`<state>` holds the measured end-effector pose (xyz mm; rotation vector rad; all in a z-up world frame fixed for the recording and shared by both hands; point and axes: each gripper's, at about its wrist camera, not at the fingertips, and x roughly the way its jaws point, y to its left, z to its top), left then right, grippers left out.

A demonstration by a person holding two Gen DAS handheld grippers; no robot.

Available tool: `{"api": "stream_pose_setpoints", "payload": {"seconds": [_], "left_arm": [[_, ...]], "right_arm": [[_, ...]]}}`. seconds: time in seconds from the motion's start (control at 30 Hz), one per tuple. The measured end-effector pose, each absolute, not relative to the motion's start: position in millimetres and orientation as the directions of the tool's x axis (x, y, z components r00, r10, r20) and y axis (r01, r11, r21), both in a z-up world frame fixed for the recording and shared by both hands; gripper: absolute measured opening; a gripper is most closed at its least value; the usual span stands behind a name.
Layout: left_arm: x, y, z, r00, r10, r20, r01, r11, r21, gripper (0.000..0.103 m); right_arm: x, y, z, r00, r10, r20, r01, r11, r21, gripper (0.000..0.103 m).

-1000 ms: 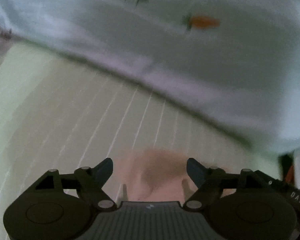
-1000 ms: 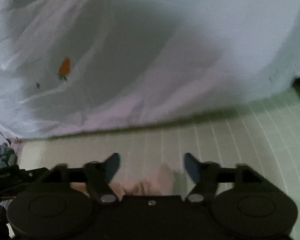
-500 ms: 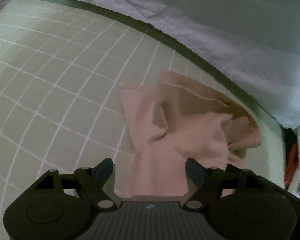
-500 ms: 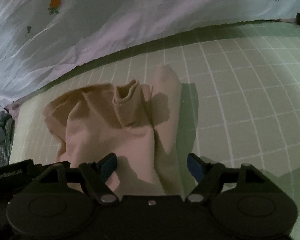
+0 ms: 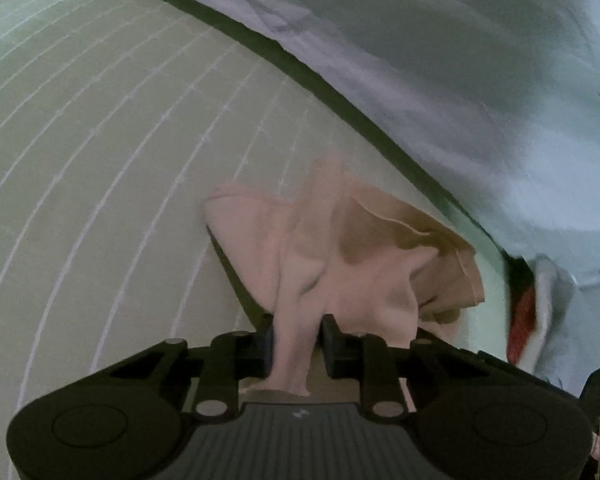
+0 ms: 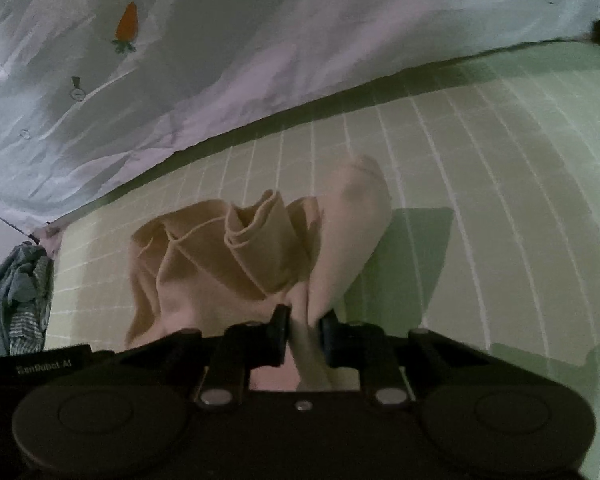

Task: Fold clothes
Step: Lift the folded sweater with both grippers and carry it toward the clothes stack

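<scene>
**Both grippers closing on a bunched beige garment over the green grid mat**

A crumpled beige knit garment (image 5: 340, 264) lies in soft folds on a pale green mat printed with a white grid (image 5: 100, 160), near the mat's far edge. The left black two-finger gripper (image 5: 297, 340) has a twisted strip of the beige cloth between its fingertips; its jaws are closing, standing narrow, with the fabric pressed on both sides. The rest of the garment fans out beyond it, toward the far right.

In the right wrist view the same garment (image 6: 236, 248) shows a rolled hem or cuff standing up in the middle and a lighter flap leaning to the right. The right black two-finger gripper (image 6: 305, 330) also has its jaws closing on a gathered fold of the cloth, which fills the narrow gap.

Beyond the mat lies a wrinkled white sheet printed with small orange carrots (image 6: 260, 60). A heap of blue-grey checked clothes (image 6: 16, 296) sits at the near left edge of the mat. A label on the black body at the lower left is blurred; it seems to read "GenRobot AI" (image 6: 44, 367).
</scene>
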<state>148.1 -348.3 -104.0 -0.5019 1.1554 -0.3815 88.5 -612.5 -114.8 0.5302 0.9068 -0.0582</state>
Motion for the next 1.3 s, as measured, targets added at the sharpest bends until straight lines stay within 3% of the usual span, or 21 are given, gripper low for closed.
{"api": "stream_pose_setpoints", "payload": {"seconds": [0.37,0.6,0.93,1.13,1.3], "left_arm": [[64.6,-359.0,-81.4,0.289,-0.578,-0.763,0.232,0.816,-0.53,0.024],[7.3,-410.8,-74.1,0.236,-0.603,-0.762,0.393,0.776,-0.492,0.024],[-50.4,-559.8,-61.8,0.278,-0.619,-0.734,0.453,0.759,-0.468,0.023],[-52.0,-679.5,-45.7,0.264,-0.711,-0.651,0.473,0.684,-0.556,0.023],[-29.3,-771.3,0.8,0.284,-0.787,-0.548,0.557,0.6,-0.574,0.023]], "right_arm": [[-16.3,-570.1,-92.4,0.612,0.05,-0.79,0.356,0.874,0.331,0.017],[-101.2,-595.0,-87.9,0.624,-0.025,-0.781,0.478,0.803,0.357,0.017],[-162.9,-714.4,-82.9,0.662,-0.029,-0.749,0.471,0.793,0.386,0.016],[-180.4,-838.0,-50.7,0.724,-0.112,-0.681,0.454,0.82,0.348,0.016],[-178.1,-922.4,1.1,0.79,-0.222,-0.572,0.457,0.834,0.308,0.016]]}}
